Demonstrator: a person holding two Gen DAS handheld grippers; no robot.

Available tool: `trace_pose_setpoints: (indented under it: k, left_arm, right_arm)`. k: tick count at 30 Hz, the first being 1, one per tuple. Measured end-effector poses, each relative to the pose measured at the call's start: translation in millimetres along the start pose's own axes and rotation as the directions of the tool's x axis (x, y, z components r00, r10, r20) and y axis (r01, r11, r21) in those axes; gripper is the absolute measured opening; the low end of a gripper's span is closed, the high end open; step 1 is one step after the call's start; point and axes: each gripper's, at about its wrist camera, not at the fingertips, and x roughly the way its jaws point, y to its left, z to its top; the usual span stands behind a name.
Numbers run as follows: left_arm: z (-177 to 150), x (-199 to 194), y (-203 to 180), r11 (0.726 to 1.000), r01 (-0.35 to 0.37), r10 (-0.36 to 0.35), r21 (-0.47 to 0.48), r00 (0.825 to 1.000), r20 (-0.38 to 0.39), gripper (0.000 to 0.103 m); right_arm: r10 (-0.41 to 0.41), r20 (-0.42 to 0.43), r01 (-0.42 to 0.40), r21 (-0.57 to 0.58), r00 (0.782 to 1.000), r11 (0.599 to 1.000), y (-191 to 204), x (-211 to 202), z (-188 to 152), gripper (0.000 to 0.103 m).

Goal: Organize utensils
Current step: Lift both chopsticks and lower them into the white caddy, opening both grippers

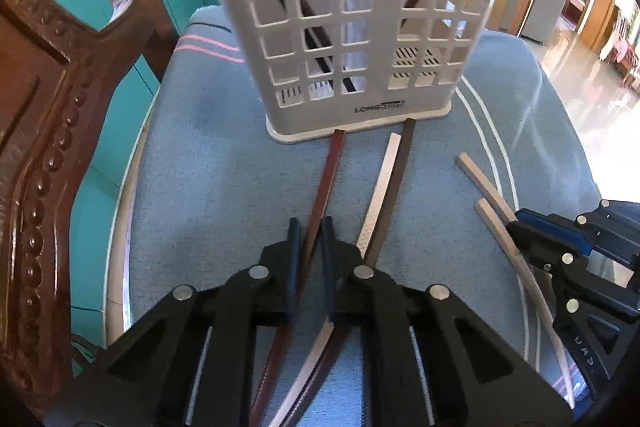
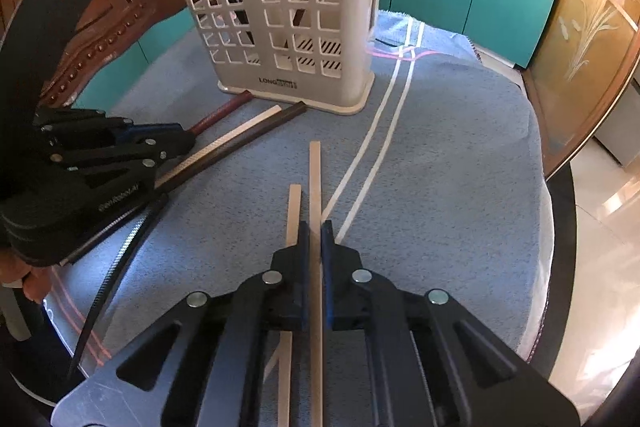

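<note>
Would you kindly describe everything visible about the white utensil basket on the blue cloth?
The utensil basket is a tall, upright caddy of off-white plastic, its walls a grid of square openings, with a slotted floor and a flared base printed "LONG…". It stands on the blue cloth. Dark and reddish chopsticks already lean inside. Outside, the ends of the reddish-brown chopstick and the dark brown chopstick reach its base. Neither gripper touches it.
</note>
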Motion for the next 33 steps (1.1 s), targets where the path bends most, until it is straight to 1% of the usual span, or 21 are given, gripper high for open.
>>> trace_pose_setpoints:
  k: [3,6,9,10,11,12,13,15,17,19,20,22,25,27,30,32,33]
  left_arm:
    - [1.3,-5.2,-4.7,1.0,0.004,-0.003,-0.003,1.0,0.029,0.009]
    - [0.3,-28.4,-2.2,1.0,0.004,-0.004,-0.006,0.996,0.089,0.008]
    - [-0.3,-56.6,0.5,1.0,0.023,-0.019,-0.018,0.986,0.163,0.008]
    - [-1.4,-70.1,2.3,0.999,0.029,-0.024,-0.023,0.98,0.196,0.008]
    - [-4.9,-79.0,2.7,0.999,0.032,-0.026,-0.026,0.975,0.219,0.008]
    - [-7.7,-89.7,5.2,0.999,0.036,-0.028,-0.029,0.969,0.245,0.008]
    - [-10.1,-104.8,7.4,0.998,0.046,-0.035,-0.033,0.959,0.283,0.007]
    - [-17.0,-130.2,15.1,0.996,0.075,-0.056,-0.043,0.942,0.331,0.007]
    - [-20.8,-159.1,20.6,0.994,0.096,-0.067,-0.052,0.916,0.395,0.007]
    - [-25.5,-178.7,22.5,0.993,0.108,-0.075,-0.052,0.897,0.436,0.007]
    - [-27.3,-190.2,25.7,0.992,0.114,-0.076,-0.055,0.883,0.463,0.007]
    - [-29.1,-207.1,29.8,0.99,0.125,-0.077,-0.064,0.864,0.498,0.007]
    - [-31.2,-225.2,37.7,0.987,0.147,-0.089,-0.069,0.846,0.526,0.007]
    - [-27.6,-234.9,40.7,0.985,0.159,-0.095,-0.072,0.833,0.545,0.007]
    - [-20.1,-242.9,44.1,0.98,0.182,-0.106,-0.08,0.818,0.565,0.007]
    - [-14.9,-250.1,46.4,0.978,0.195,-0.113,-0.08,0.806,0.581,0.007]
    - [-10.6,-256.4,48.9,0.976,0.202,-0.117,-0.078,0.796,0.594,0.007]
  right_arm:
    - [-0.009,0.055,0.008,0.017,0.998,1.0,-3.4,-15.4,-2.2,0.006]
    - [-0.019,0.126,0.015,0.029,0.992,0.999,-7.9,-39.0,-3.9,0.006]
    - [-0.016,0.216,0.008,0.034,0.976,0.999,-10.2,-70.1,-6.6,0.006]
    - [-0.01,0.256,0.0,0.036,0.967,0.999,-10.9,-85.1,-8.7,0.006]
    - [-0.004,0.278,-0.007,0.037,0.96,0.999,-11.9,-94.3,-10.1,0.006]
    - [0.005,0.31,-0.016,0.035,0.951,0.999,-12.6,-106.8,-11.9,0.006]
    - [0.009,0.33,-0.021,0.034,0.944,0.999,-14.0,-114.6,-12.2,0.006]
    - [0.023,0.385,-0.04,0.038,0.923,0.998,-16.3,-138.1,-15.0,0.006]
    - [0.044,0.423,-0.07,0.047,0.905,0.996,-18.2,-154.9,-15.9,0.006]
    - [0.065,0.466,-0.104,0.059,0.882,0.993,-20.8,-173.3,-16.0,0.006]
    - [0.067,0.481,-0.111,0.064,0.874,0.992,-23.0,-177.1,-14.0,0.006]
    - [0.072,0.509,-0.126,0.073,0.858,0.989,-25.0,-188.1,-12.1,0.007]
    - [0.086,0.546,-0.144,0.065,0.833,0.987,-22.8,-201.0,-1.6,0.007]
    - [0.09,0.562,-0.149,0.059,0.822,0.987,-21.3,-206.0,4.2,0.006]
    - [0.112,0.574,-0.172,0.051,0.811,0.984,-19.5,-212.8,12.5,0.006]
    - [0.122,0.586,-0.181,0.044,0.801,0.982,-18.9,-216.2,21.1,0.007]
    - [0.125,0.596,-0.186,0.042,0.793,0.982,-18.8,-219.4,27.6,0.007]
